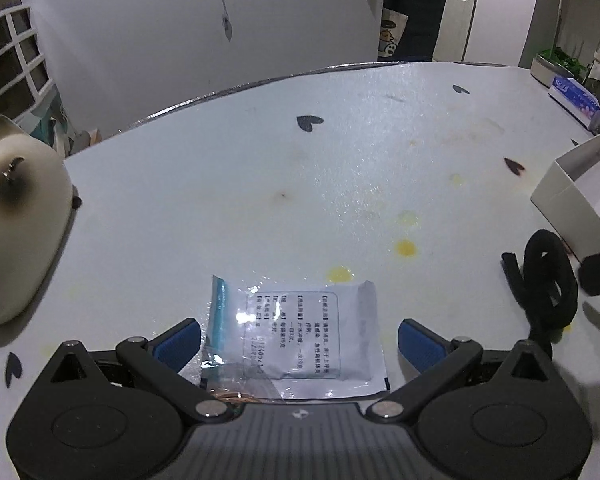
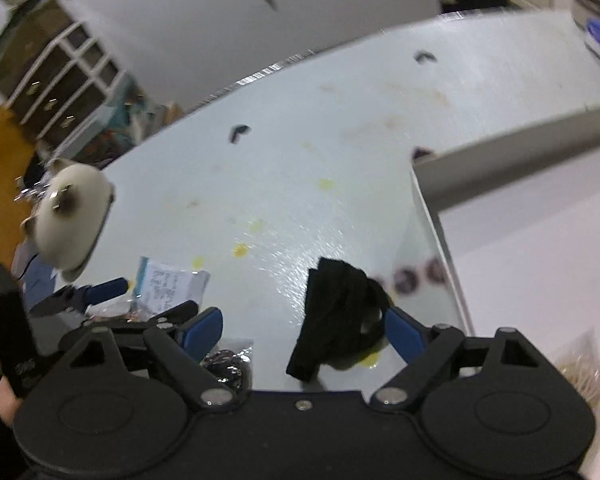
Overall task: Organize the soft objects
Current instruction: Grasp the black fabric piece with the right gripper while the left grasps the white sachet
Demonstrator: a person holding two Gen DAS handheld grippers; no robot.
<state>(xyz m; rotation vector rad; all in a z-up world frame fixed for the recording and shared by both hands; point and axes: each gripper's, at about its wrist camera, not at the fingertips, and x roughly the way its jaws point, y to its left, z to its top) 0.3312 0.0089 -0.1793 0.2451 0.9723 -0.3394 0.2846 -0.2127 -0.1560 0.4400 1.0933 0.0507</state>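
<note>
While flat, sachet (image 1: pixel 300 334) long axis runs away.

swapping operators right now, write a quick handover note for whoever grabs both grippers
Left gripper: open, straddling the clear plastic sachet with a printed label that lies flat on the table; not gripped.
Right gripper: open, around the black fabric strap bundle; not closed on it.
White open cardboard box: right of the strap; what can be seen of its inside holds nothing.
Cream plush cat toy: far left on the pale heart-print tablecloth.
Done: nothing visibly sorted. Left: sachet, strap, plush.
</note>
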